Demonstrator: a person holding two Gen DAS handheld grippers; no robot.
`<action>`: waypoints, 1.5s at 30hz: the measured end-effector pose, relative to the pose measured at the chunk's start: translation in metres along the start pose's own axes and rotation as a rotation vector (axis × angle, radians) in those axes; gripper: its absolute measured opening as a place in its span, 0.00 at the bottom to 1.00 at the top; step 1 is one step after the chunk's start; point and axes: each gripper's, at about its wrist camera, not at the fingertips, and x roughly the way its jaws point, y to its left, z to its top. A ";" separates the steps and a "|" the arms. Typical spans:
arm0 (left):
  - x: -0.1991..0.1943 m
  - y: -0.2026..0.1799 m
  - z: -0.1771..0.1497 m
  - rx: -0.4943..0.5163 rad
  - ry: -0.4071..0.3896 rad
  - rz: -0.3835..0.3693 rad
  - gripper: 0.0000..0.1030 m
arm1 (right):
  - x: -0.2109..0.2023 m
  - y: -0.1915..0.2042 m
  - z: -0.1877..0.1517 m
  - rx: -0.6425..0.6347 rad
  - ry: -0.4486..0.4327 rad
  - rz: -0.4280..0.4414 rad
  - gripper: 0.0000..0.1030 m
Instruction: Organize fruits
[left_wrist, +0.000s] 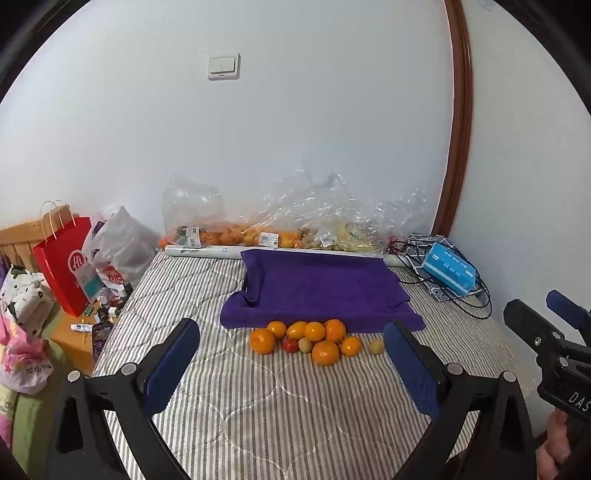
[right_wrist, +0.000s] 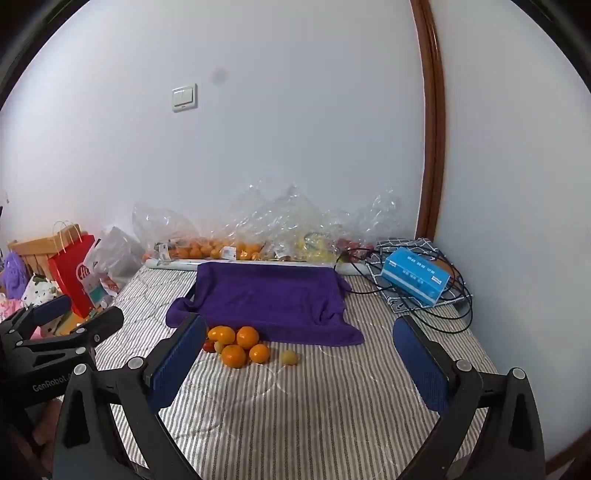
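A cluster of several oranges (left_wrist: 325, 352) lies on the striped bed in front of a purple towel (left_wrist: 317, 288). Among them sit a small red tomato (left_wrist: 290, 345) and a pale green fruit (left_wrist: 305, 345); another pale green fruit (left_wrist: 376, 346) lies apart to the right. My left gripper (left_wrist: 291, 354) is open and empty, held short of the cluster. My right gripper (right_wrist: 299, 354) is open and empty; the oranges (right_wrist: 233, 356) sit by its left finger and the lone green fruit (right_wrist: 289, 357) lies between its fingers, farther away. The purple towel (right_wrist: 269, 299) is beyond.
Clear plastic bags of oranges and other fruit (left_wrist: 258, 236) line the wall behind the towel. A blue box (left_wrist: 448, 273) with black cables sits at the back right. A red paper bag (left_wrist: 62, 266) and clutter stand left of the bed. The striped bedspread (left_wrist: 258, 413) spreads below the grippers.
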 end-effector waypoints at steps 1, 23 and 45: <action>0.000 0.000 0.000 0.002 -0.001 0.003 0.98 | -0.001 0.001 0.000 0.000 0.001 0.000 0.97; -0.004 -0.004 0.005 0.021 -0.011 0.015 0.98 | 0.001 -0.006 0.000 0.028 0.007 -0.012 0.97; -0.005 -0.005 0.003 0.023 -0.014 0.014 0.98 | -0.003 -0.006 -0.002 0.027 -0.001 -0.007 0.97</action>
